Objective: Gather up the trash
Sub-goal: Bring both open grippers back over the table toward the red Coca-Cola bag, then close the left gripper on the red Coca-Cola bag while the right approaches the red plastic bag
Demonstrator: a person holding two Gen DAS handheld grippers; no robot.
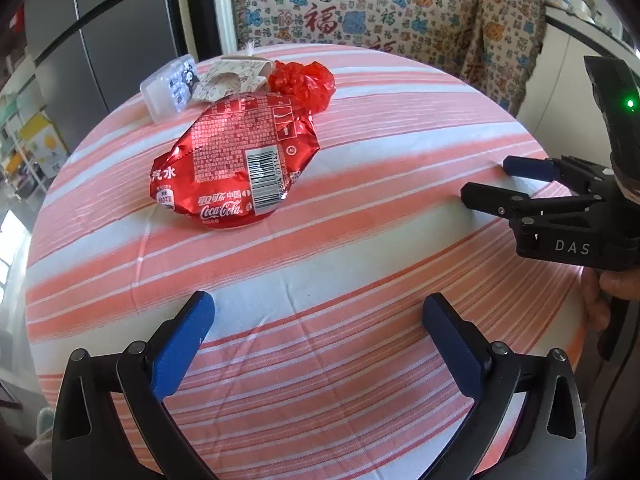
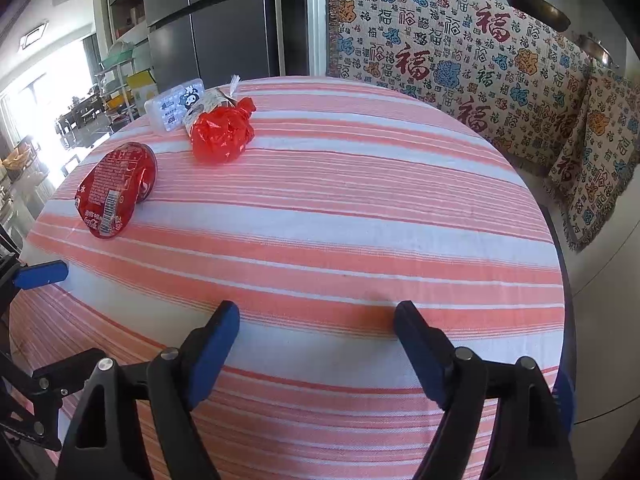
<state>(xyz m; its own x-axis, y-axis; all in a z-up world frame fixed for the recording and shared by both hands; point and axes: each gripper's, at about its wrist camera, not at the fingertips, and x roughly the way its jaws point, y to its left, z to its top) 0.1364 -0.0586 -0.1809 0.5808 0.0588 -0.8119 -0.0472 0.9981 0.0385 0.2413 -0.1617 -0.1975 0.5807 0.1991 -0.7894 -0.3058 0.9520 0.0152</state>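
1. Surface point(image 1: 320, 264) is wearing a pink-and-white striped cloth and carrying everything here; a patterned throw point(image 2: 460, 52) is hanging behind it, with a dark fridge point(image 2: 224, 20) off to the left.
2. You're holding the left claw point(image 1: 318, 312) over the near edge of the surface, jaws spread wide, nothing between the blue pads, touching nothing.
3. You're holding the right claw point(image 2: 316, 316) the same way: jaws apart, empty, over bare cloth. In the left wrist view it's sitting at the right edge point(image 1: 482, 180), well apart from the trash.
4. Crushed Coca-Cola wrapper point(image 1: 236, 160) is lying flat on the left half of the surface, barcode up, well ahead of the left claw.
5. Crumpled red plastic bag point(image 2: 222, 134) is sitting just behind the wrapper, toward the far edge.
6. Clear plastic box point(image 1: 168, 88) is lying at the far left edge, beside a printed paper piece point(image 1: 230, 78) that's touching the red bag.
7. All the trash is sitting on the surface, none grasped.
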